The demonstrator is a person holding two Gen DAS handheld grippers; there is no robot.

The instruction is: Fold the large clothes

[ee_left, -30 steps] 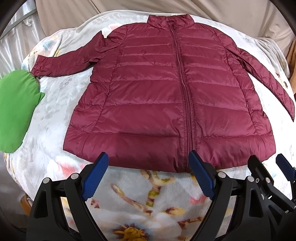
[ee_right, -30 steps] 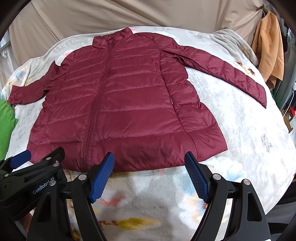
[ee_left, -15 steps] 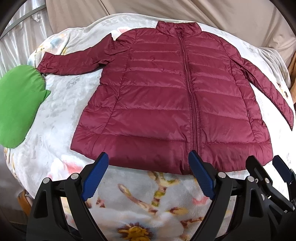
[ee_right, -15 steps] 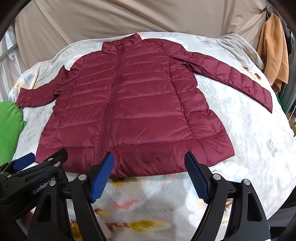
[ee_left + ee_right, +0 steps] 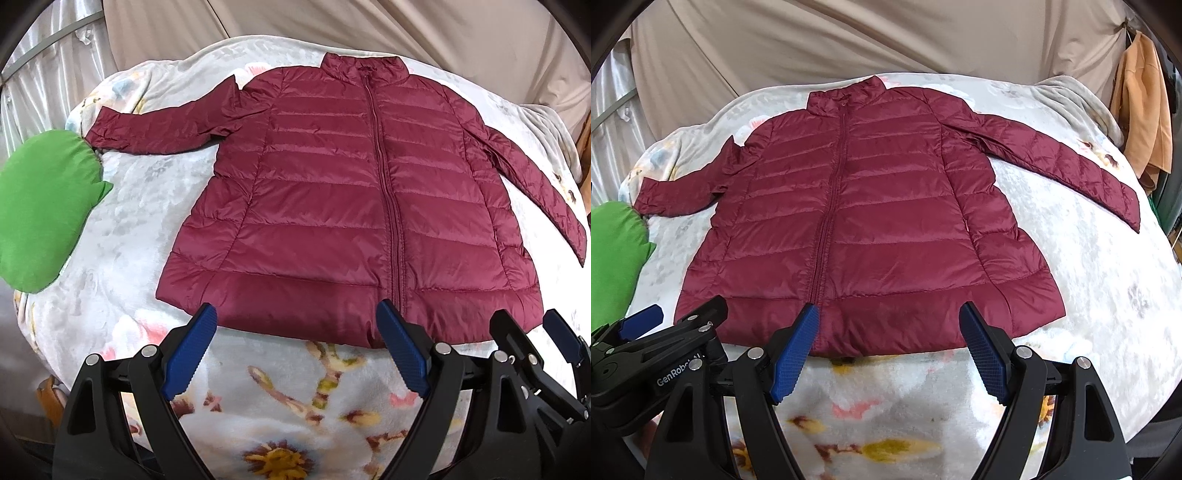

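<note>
Spread flat across the middle of the bed: a dark red puffer jacket (image 5: pixel 347 206) (image 5: pixel 864 229), front up, zipped closed to a short stand collar at the far end. Shiny, slick fabric, quilted in horizontal puffy bands, with a plainer flat band along the hem nearest the cameras. Both sleeves out to the sides, angled away from the body; left sleeve (image 5: pixel 162 129) slightly creased at the shoulder, right sleeve (image 5: pixel 1060 155) straight, stitched in small square panels.

Underneath, a fleecy pale blanket (image 5: pixel 122 229) (image 5: pixel 1100 288), soft and nubby, printed with faded flowers in pink, yellow and brown. Just beside the left cuff, a rounded green fabric bundle (image 5: pixel 40 214) (image 5: pixel 613 258), smooth and matte.

Near the hem, hovering apart from the jacket: left gripper (image 5: pixel 295 354), black frame with ribbed blue pads (image 5: pixel 188 350), spread wide and holding nothing. Right gripper (image 5: pixel 890 350) likewise gaping, grid-textured blue pads (image 5: pixel 984 354), nothing between them.

Behind the bed, a draped beige sheet (image 5: pixel 849 40) with long folds. At far right, an orange-tan garment (image 5: pixel 1141 110) hanging.
</note>
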